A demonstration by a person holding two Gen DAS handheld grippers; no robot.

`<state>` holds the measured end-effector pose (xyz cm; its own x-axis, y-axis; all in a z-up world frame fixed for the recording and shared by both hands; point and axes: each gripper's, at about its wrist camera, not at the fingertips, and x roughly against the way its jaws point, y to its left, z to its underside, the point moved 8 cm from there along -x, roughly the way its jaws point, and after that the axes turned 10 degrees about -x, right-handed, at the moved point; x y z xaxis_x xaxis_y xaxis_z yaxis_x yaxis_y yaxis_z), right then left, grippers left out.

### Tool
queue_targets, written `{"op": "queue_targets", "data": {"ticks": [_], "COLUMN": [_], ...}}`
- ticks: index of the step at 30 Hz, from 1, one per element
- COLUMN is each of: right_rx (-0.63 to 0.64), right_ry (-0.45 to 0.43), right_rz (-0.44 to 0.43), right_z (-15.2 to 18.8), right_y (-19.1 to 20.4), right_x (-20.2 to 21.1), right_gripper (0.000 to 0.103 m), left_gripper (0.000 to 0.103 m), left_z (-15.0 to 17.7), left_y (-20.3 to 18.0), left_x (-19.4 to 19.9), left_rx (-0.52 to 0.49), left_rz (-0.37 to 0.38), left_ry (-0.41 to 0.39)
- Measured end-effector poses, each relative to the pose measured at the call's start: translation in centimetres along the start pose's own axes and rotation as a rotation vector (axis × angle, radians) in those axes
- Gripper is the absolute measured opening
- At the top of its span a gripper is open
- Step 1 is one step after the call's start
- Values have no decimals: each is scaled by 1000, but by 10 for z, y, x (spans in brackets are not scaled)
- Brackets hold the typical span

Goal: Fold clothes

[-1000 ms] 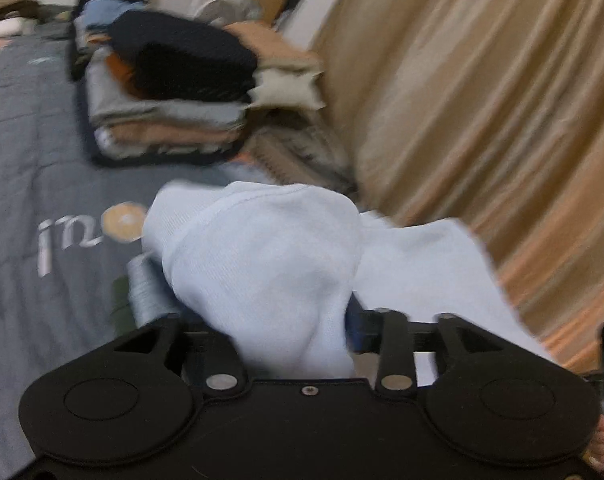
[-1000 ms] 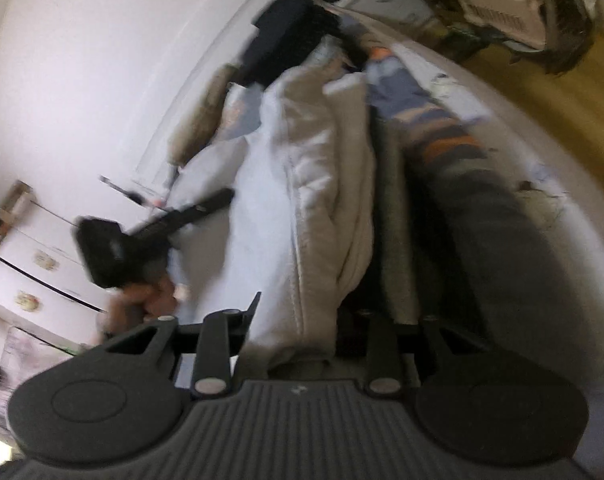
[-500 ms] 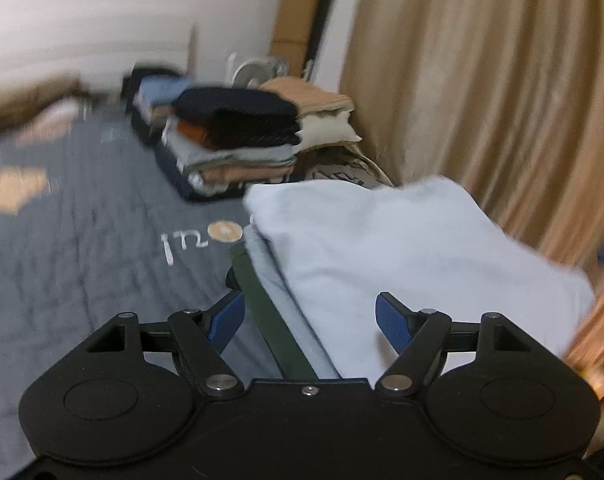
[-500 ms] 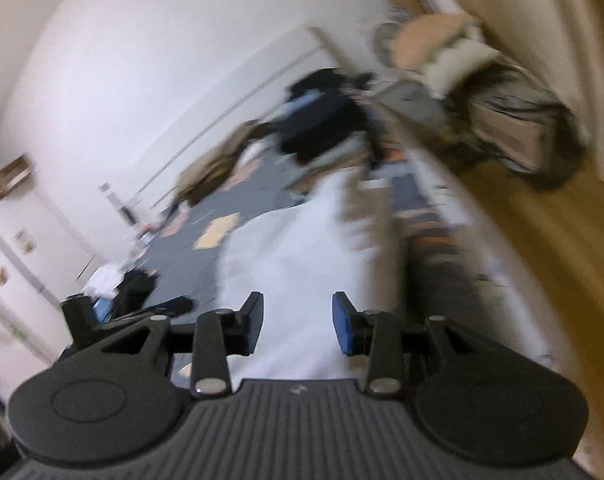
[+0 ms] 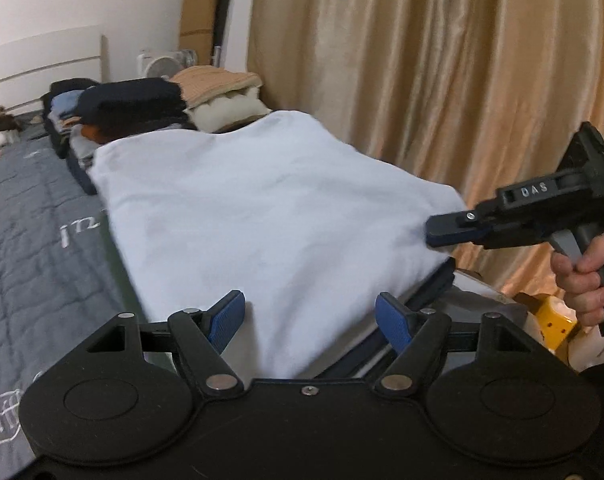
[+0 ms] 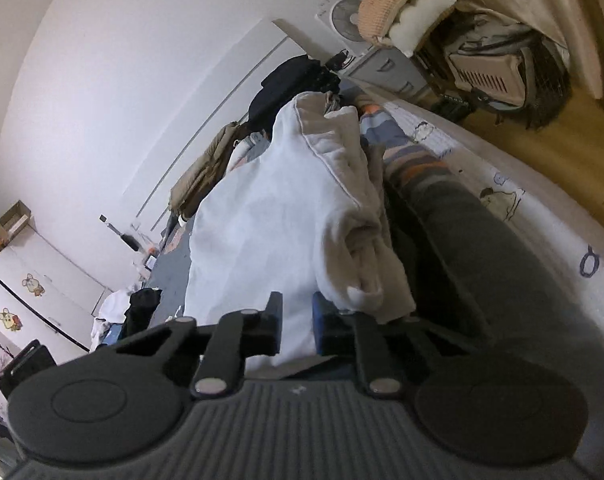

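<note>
Garment (image 5: 254, 216), pale blue and folded flat, fills mid-frame atop a clothes stack on the grey quilt (image 5: 26, 240). Its right edge is pinched by the closing right gripper (image 5: 437, 236). The left gripper (image 5: 309, 318) is spread wide, gripping nothing; curtain (image 5: 441, 60) bounds the right.

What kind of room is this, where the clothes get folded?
Most likely a bedroom. There is a bed with a grey quilt, stacks of folded clothes piled on it, long tan curtains beside it, and a small fan by the wall.
</note>
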<state>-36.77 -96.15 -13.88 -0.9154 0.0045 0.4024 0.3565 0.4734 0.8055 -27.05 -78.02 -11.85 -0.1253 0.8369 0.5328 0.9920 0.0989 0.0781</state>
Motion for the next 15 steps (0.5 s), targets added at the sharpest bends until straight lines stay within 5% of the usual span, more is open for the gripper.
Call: {"op": "queue_targets", "data": {"ticks": [5, 12, 15], "right_rx": [6, 46, 42], "right_ry": [8, 17, 20], "right_rz": [6, 29, 32], "right_z": [2, 1, -2], "right_y": [0, -2, -2], "right_x": [-3, -6, -6], "right_gripper": [12, 4, 4], "left_gripper": [68, 50, 47], "left_z": [27, 41, 28], "left_y": [9, 35, 22], "left_x": [-16, 11, 27], "left_rx": [16, 69, -38], "left_rz": [38, -9, -56], "left_ry": [119, 102, 47]}}
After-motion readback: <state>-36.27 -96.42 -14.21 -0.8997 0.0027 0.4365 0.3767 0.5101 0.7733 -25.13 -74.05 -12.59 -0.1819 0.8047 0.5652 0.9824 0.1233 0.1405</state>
